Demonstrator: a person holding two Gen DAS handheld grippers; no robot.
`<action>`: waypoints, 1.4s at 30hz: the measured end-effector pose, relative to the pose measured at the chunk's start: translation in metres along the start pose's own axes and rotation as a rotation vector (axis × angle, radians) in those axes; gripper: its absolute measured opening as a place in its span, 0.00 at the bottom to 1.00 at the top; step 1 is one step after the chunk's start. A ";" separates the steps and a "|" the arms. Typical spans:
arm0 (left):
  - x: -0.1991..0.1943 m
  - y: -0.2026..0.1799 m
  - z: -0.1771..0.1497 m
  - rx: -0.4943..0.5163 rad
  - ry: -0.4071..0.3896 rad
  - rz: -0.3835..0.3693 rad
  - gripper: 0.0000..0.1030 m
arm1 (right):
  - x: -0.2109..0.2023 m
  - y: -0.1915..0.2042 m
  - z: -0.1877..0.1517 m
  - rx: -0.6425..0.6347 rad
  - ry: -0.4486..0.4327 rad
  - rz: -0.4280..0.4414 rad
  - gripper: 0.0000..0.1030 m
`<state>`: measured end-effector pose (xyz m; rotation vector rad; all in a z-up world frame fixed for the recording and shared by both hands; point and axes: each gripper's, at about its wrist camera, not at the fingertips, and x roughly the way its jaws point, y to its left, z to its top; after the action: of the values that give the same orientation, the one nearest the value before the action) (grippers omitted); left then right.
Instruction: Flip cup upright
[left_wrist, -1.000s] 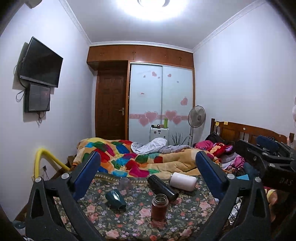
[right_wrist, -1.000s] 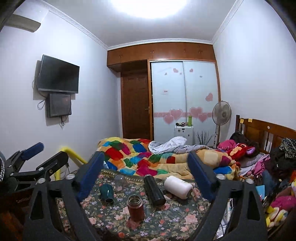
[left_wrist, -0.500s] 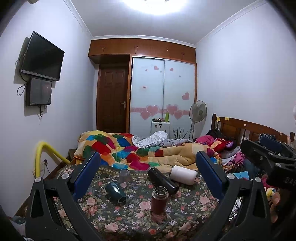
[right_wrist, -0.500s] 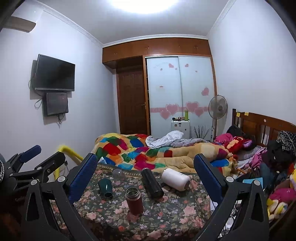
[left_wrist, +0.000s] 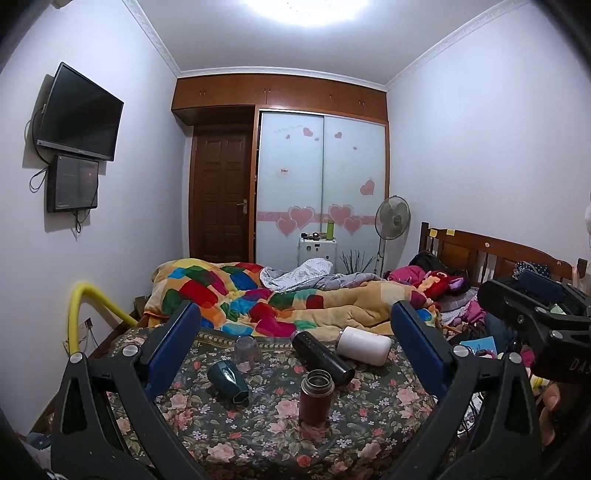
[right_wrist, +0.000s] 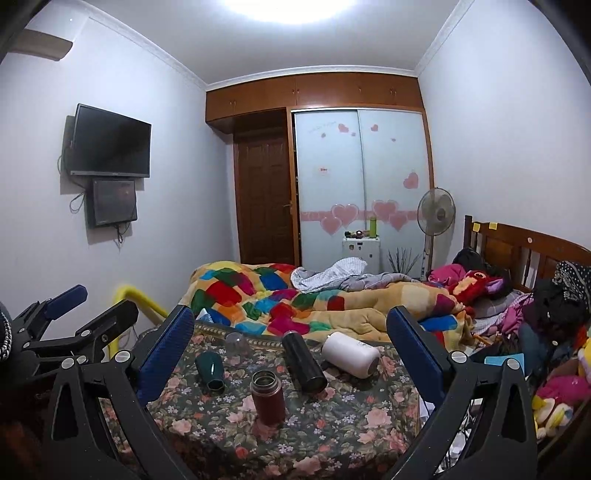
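Several cups sit on a floral-cloth table (left_wrist: 354, 432). A dark red flask (left_wrist: 316, 397) (right_wrist: 268, 397) stands upright near the front. A teal cup (left_wrist: 229, 380) (right_wrist: 210, 370), a black flask (left_wrist: 322, 358) (right_wrist: 303, 361) and a white bottle (left_wrist: 364, 345) (right_wrist: 351, 353) lie on their sides. A clear glass (left_wrist: 246, 349) (right_wrist: 236, 344) stands mouth down at the back. My left gripper (left_wrist: 295, 343) and right gripper (right_wrist: 290, 345) are both open and empty, held back from the table's near edge.
A bed with a colourful patchwork quilt (left_wrist: 258, 299) lies just behind the table. A yellow tube (left_wrist: 85, 306) curves up at the left. Clothes and toys (right_wrist: 554, 332) pile up at the right. The other gripper shows at each view's edge.
Both views have tilted slightly, so the table sits a little higher in frame. The cups have not moved and both grippers stay open.
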<state>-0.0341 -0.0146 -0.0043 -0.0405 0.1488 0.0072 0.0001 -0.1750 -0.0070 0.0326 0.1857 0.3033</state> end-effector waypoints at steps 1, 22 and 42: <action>0.000 0.000 0.000 0.000 0.000 0.000 1.00 | 0.000 0.000 0.000 0.001 0.000 0.000 1.00; 0.005 -0.002 -0.002 0.002 0.008 -0.002 1.00 | -0.001 -0.004 0.000 0.011 0.001 -0.002 1.00; 0.007 -0.008 -0.006 0.000 0.013 -0.009 1.00 | -0.002 -0.003 0.000 0.012 0.001 0.001 1.00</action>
<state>-0.0278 -0.0226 -0.0114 -0.0416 0.1615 -0.0019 -0.0006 -0.1782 -0.0070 0.0447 0.1881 0.3036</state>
